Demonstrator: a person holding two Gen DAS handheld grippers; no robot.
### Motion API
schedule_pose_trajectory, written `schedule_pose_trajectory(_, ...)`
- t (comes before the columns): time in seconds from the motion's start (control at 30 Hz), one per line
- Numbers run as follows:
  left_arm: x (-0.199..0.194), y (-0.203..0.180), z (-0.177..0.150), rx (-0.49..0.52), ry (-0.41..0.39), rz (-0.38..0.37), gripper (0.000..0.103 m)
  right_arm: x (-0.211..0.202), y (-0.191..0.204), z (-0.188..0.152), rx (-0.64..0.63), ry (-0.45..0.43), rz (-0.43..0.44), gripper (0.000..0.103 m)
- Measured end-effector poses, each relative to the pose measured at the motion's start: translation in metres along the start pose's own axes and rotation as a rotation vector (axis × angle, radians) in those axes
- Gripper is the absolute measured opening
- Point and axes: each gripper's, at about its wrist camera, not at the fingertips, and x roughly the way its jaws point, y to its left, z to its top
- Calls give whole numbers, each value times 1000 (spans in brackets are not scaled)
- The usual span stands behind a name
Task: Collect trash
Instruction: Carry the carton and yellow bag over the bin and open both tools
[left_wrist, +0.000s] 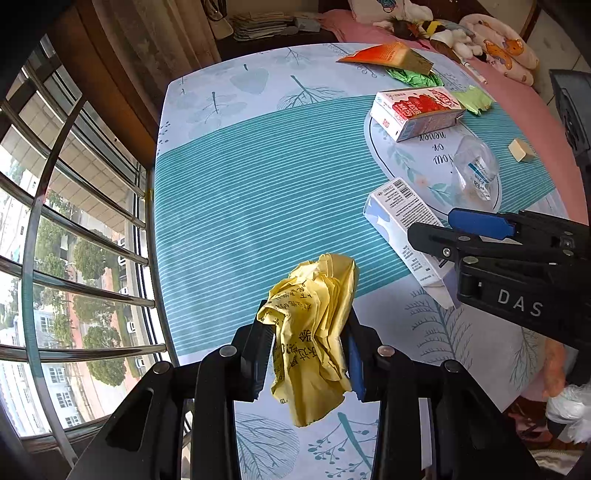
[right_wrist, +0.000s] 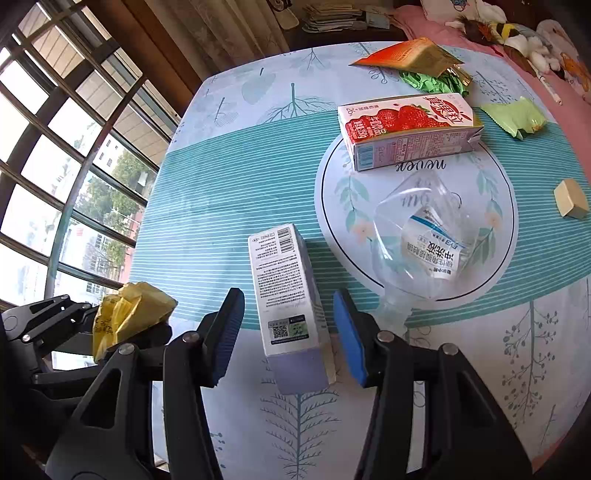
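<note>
My left gripper (left_wrist: 304, 339) is shut on a crumpled yellow printed paper (left_wrist: 314, 325) and holds it above the table's near left part. The right wrist view shows that paper (right_wrist: 129, 314) at the far left. My right gripper (right_wrist: 288, 332) is open and straddles a white and lilac box (right_wrist: 288, 295) lying flat on the cloth, with a gap at each pad. Further back lie a strawberry milk carton (right_wrist: 406, 129), a crushed clear bottle (right_wrist: 424, 243), an orange packet (right_wrist: 406, 55) and green wrappers (right_wrist: 517, 118).
The table with a teal striped cloth (left_wrist: 258, 184) ends at a barred window (left_wrist: 74, 221) on the left. A small beige block (right_wrist: 570, 199) sits at the right. Behind the table are a pink bed with soft toys (left_wrist: 461, 33) and a pile of papers (left_wrist: 258, 26).
</note>
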Motion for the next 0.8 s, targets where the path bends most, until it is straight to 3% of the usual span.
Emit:
schedule_pose_trajectory(0.17, 1, 11, 0, -10, 2, 5, 35, 27, 9, 2, -41, 55, -51, 47)
schedule_pose_trajectory(0.23, -1, 12, 0, -12, -2, 4, 35, 36, 13, 0, -56, 80, -60, 34)
schedule_pose_trajectory(0.3, -5, 11, 0, -13, -9, 2, 35, 37, 17, -3, -70, 78, -64, 32)
schedule_pose_trajectory(0.57, -32, -15, -8, -4, -49, -8, 35, -13, 16, -18, -74, 6, -12, 32)
schedule_pose_trajectory(0.8, -67, -70, -33, -2, -96, -25, 35, -73, -10, -52, -66, -45, 27, 32)
